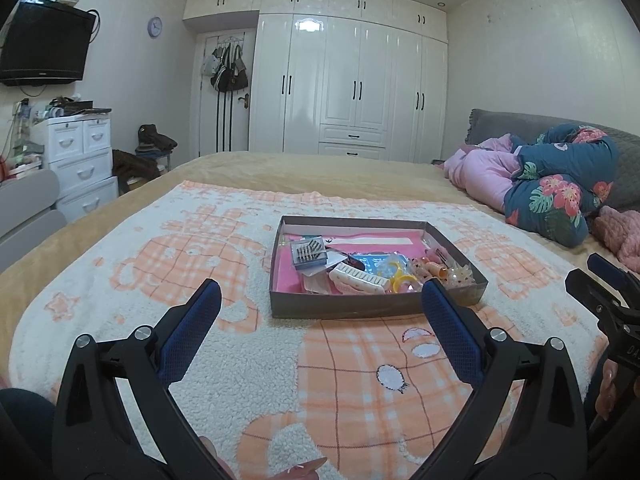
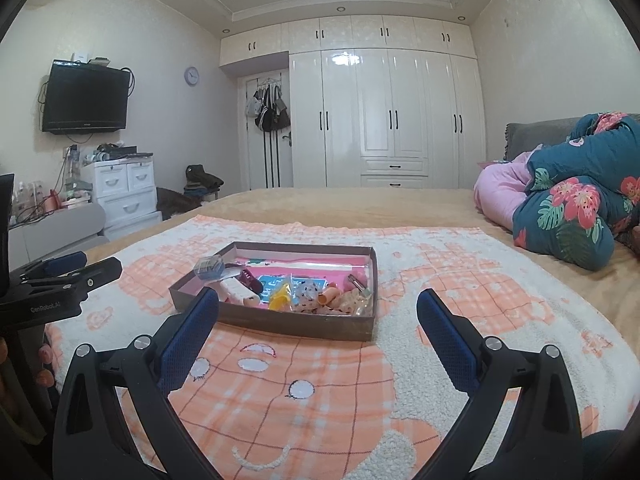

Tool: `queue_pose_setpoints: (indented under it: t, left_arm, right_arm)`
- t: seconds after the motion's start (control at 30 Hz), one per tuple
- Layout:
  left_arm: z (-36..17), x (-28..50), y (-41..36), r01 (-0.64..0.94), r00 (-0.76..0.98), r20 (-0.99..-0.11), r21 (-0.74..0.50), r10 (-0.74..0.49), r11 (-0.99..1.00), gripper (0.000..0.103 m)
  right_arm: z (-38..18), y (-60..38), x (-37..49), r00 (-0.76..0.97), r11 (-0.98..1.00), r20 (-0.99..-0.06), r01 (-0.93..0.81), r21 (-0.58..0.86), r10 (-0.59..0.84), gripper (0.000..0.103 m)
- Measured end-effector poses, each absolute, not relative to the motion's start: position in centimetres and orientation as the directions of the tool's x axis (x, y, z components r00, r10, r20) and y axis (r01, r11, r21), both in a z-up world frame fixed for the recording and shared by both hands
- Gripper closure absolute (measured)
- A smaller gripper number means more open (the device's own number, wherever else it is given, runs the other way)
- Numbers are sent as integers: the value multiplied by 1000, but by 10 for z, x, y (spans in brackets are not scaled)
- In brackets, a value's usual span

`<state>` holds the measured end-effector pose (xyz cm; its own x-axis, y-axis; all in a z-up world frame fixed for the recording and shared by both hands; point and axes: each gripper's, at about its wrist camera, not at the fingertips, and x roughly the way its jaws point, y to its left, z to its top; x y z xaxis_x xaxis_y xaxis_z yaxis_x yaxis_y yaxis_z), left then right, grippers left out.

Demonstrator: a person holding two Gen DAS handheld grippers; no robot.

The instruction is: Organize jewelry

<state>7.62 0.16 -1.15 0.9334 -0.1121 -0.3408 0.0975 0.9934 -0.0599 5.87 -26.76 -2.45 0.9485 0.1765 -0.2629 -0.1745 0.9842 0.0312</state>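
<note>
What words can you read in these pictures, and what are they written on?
"CenRobot.AI": white letters on the black body of the left gripper, seen from the right wrist camera.
"DA...": a cut-off bit of white lettering on the right gripper at the edge of the left wrist view; the rest is out of frame.
TV: a small logo on its bottom edge, too small to read.
Wall clock: numbers too blurred to read.

My bed [image 1: 280, 168], tan cover. On it: orange-and-white plaid blanket [image 1: 248, 360], bundled floral quilt [image 1: 560, 196] by the headboard. Shallow brown box [image 1: 376, 308] of hair accessories sits on the blanket.
</note>
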Motion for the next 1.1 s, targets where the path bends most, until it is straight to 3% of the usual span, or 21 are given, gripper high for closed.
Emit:
queue_pose_setpoints:
  t: [1.1]
  left_arm:
    - [-13,77,1,102,935,-337,-49,-113,994,11]
  right_arm:
    - [-25,-270,62,946,983,-268,-178,39,182,6]
